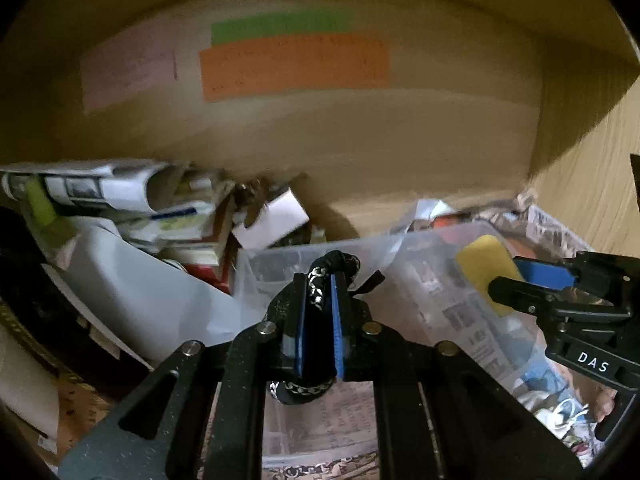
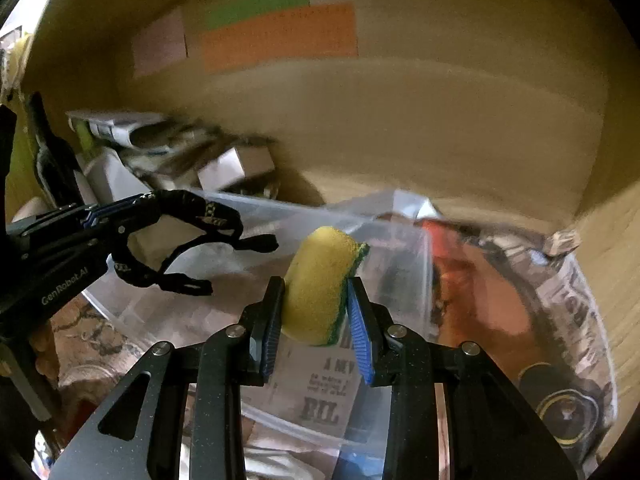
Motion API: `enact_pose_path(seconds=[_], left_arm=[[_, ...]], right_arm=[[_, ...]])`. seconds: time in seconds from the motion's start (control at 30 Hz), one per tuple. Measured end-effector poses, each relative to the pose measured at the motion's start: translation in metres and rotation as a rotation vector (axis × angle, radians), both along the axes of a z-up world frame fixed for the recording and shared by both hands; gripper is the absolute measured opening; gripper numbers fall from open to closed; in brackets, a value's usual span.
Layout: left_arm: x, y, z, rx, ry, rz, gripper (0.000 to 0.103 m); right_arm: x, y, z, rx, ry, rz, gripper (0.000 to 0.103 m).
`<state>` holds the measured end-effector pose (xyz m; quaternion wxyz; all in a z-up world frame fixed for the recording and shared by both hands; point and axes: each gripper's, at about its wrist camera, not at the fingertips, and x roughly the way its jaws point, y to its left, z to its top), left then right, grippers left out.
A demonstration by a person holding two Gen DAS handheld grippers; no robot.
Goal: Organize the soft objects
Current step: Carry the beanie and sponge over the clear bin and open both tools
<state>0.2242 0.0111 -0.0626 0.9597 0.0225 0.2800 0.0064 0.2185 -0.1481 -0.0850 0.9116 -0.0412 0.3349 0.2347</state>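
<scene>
My left gripper point(image 1: 320, 286) is shut on a black fabric strap with white print point(image 1: 335, 266), held above a clear plastic bin point(image 1: 280, 256); the strap also shows dangling in the right wrist view point(image 2: 200, 216), pinched by the left gripper point(image 2: 146, 202). My right gripper point(image 2: 314, 298) is shut on a yellow sponge with a green scouring side point(image 2: 320, 280), held over the same bin point(image 2: 248, 208). In the left wrist view the right gripper point(image 1: 516, 280) holds the sponge point(image 1: 482, 264) at the right.
The bin's bottom is lined with newspaper point(image 2: 324, 380). A pile of boxes, papers and a white sheet point(image 1: 132, 280) lies left of the bin. Crumpled newspaper and packets point(image 2: 560, 320) sit to the right. A wooden back wall carries coloured sticky notes point(image 1: 292, 64).
</scene>
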Motion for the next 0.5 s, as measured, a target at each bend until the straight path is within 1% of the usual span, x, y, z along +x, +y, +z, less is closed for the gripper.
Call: enact_pose_path(seconds=[0.13, 0.2, 0.27, 0.33, 0.37, 0.4, 0.43, 0.5], left_arm=[[0.006, -0.007, -0.011, 0.019, 0.056, -0.030, 0.011], [0.006, -0.012, -0.015, 0.034, 0.079, -0.045, 0.011], [0.005, -0.016, -0.018, 0.044, 0.097, -0.064, 0.013], [0.002, -0.020, -0.020, 0.045, 0.113, -0.083, 0.018], [0.005, -0.022, -0.021, 0.042, 0.117, -0.087, 0.023], [0.004, -0.023, -0.021, 0.044, 0.138, -0.095, 0.027], [0.003, -0.023, -0.020, 0.040, 0.139, -0.099, 0.030], [-0.001, -0.022, -0.016, 0.031, 0.146, -0.108, 0.040]], right_arm=[[0.005, 0.001, -0.009, -0.019, 0.033, 0.008, 0.029], [0.006, 0.002, -0.011, -0.027, 0.039, 0.012, 0.032], [0.005, 0.004, -0.012, -0.039, 0.040, 0.017, 0.032], [0.006, 0.006, -0.013, -0.053, 0.039, 0.020, 0.032], [0.005, 0.007, -0.013, -0.058, 0.040, 0.023, 0.033], [0.006, 0.008, -0.013, -0.061, 0.040, 0.023, 0.033], [0.005, 0.008, -0.012, -0.063, 0.037, 0.024, 0.035], [0.002, 0.006, -0.008, -0.057, 0.026, 0.024, 0.041]])
